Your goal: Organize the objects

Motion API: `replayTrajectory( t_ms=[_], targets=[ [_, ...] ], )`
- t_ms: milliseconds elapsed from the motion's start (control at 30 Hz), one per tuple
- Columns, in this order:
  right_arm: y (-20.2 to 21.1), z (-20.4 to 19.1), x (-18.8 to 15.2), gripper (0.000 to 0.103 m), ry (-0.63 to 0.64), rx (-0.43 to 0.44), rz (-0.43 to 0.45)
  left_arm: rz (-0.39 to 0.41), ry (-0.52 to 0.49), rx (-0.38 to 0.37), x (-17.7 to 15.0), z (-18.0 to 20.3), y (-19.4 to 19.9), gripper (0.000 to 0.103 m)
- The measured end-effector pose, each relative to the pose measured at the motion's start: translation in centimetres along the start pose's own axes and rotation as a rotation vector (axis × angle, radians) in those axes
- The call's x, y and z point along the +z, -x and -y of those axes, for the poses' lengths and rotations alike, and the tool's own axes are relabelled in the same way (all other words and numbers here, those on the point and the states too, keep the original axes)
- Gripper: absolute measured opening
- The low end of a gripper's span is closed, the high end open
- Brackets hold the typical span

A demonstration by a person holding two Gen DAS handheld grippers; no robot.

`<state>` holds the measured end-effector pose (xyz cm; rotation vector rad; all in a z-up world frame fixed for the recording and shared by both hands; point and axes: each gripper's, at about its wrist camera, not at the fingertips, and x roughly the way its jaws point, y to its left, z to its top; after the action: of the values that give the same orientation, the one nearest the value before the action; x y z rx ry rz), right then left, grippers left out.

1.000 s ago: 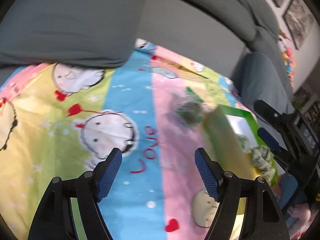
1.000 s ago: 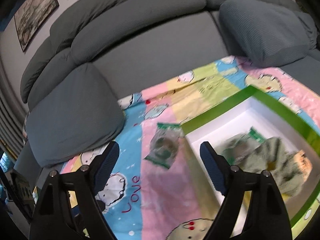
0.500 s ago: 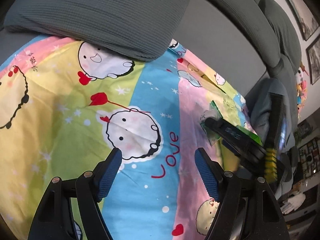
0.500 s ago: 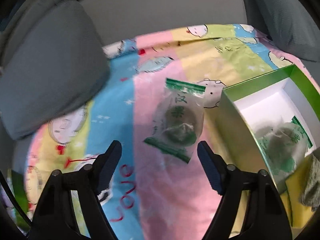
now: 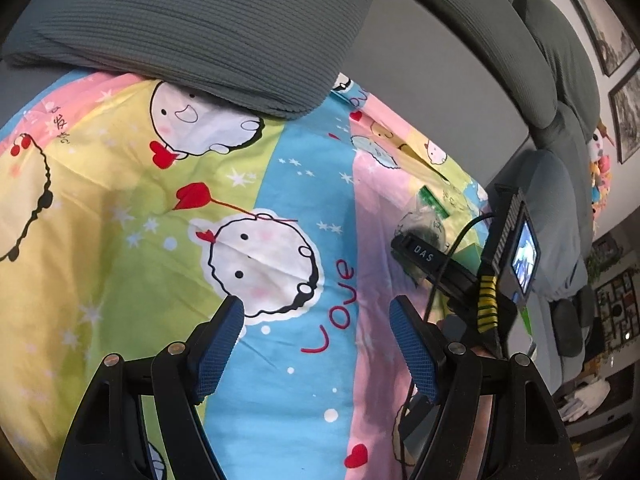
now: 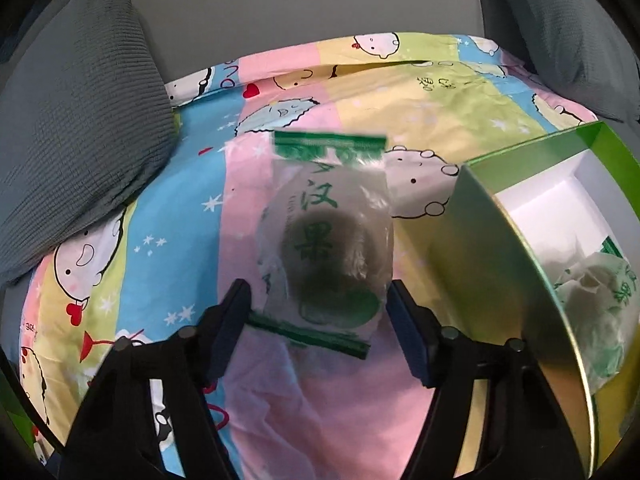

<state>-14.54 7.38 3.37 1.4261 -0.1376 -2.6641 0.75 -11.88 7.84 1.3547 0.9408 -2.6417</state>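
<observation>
Midway by the look of it. One clear packet [image 6: 326, 236] with green print and a dark round fruit inside lies on the cartoon bedsheet [image 6: 280, 408], centre of the right wrist view, between the spread fingers [image 6: 230, 326] of the right gripper [image 6: 318, 320] but not yet pinched. Just right of it, green box [image 6: 516, 264] with white lining, holding a similar packet [image 6: 596, 300] at the right edge. Probably left: close, lift, drop in the box. In the left wrist view, left gripper [image 5: 316, 344] released over bare sheet, holding nothing; grey cushion [image 5: 208, 24] fills the top.
</observation>
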Motion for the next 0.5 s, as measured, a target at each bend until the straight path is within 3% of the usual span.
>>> replayTrajectory(
  t_ms=[133, 267, 400, 500],
  targets=[
    [0.0, 0.2, 0.0, 0.051, -0.015, 0.026, 0.002, 0.004, 0.02, 0.003, 0.2, -0.6, 0.1, 0.076],
    [0.9, 0.1, -0.6, 0.051, -0.019, 0.072, -0.012, 0.009, 0.036, 0.008, 0.5, -1.2, 0.2, 0.076],
    [2.2, -1.0, -2.1, 0.051, 0.05, 0.1, -0.025, 0.008, 0.055, 0.012, 0.7, -1.7, 0.2, 0.076],
    [3.5, -2.2, -3.8, 0.051, 0.123, 0.13, -0.083, 0.008, 0.062, 0.014, 0.7, -2.0, 0.3, 0.076]
  ],
)
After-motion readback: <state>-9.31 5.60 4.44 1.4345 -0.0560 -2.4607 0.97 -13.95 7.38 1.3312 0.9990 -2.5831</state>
